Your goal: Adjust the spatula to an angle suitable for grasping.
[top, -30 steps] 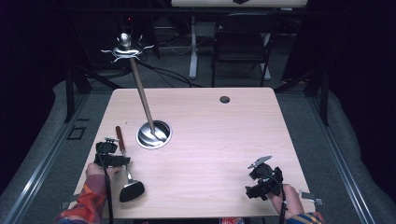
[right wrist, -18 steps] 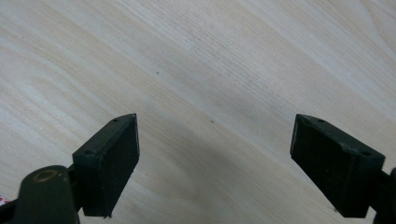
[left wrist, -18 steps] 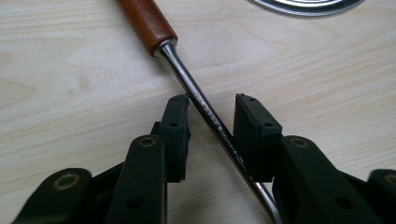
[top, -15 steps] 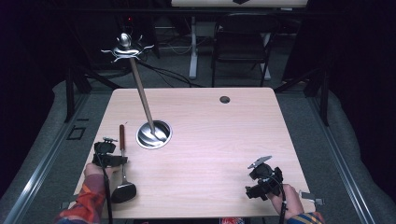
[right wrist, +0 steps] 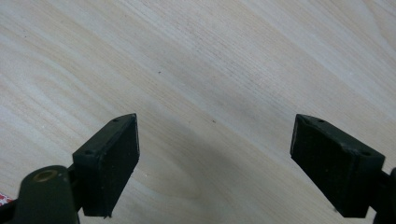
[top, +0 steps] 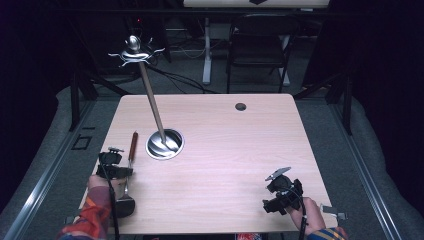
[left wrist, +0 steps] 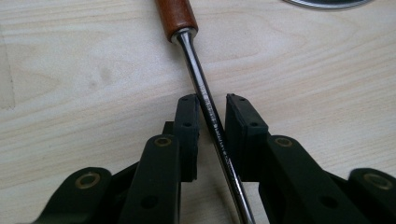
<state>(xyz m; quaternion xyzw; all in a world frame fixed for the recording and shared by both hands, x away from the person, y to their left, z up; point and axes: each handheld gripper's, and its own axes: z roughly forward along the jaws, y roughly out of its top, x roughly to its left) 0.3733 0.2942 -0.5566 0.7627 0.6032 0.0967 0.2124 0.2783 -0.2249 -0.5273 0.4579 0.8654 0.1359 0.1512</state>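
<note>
Where the left claw straddles it, the ladle shows a slim, polished steel shaft with fine stamped lettering, topped by a reddish-brown wooden handle; its dark bowl lies toward the counter's near left edge, just beside the person's left hand, the handle pointing away near the round steel base of a stand; the jaws have just been closing, the left pad touching the shaft, a thin gap on the other side; the right claw gapes wide over bare wood, holding nothing.
</note>
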